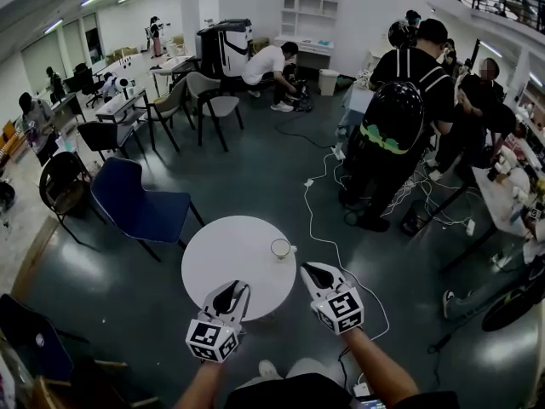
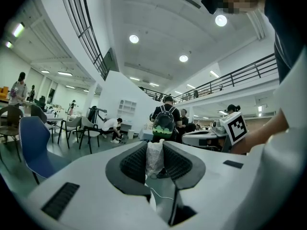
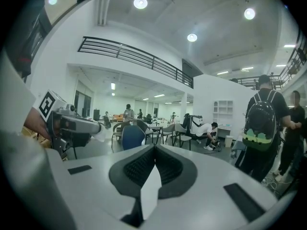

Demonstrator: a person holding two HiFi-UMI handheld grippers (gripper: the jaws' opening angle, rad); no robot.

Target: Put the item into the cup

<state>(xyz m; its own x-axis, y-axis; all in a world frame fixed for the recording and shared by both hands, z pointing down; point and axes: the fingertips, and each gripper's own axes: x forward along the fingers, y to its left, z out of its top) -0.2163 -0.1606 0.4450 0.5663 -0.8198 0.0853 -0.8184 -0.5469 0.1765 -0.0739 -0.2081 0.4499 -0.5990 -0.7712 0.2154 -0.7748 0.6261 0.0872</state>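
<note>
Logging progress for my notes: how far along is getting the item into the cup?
Done: the left gripper is shut on the white item. In hand: it is at the table's near edge, short of the cup. Left: dropping it in. The right gripper is shut, empty.

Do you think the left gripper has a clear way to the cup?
Probably yes: the cup stands alone on the round table, with nothing lying between it and the left gripper, which holds the white item.
</note>
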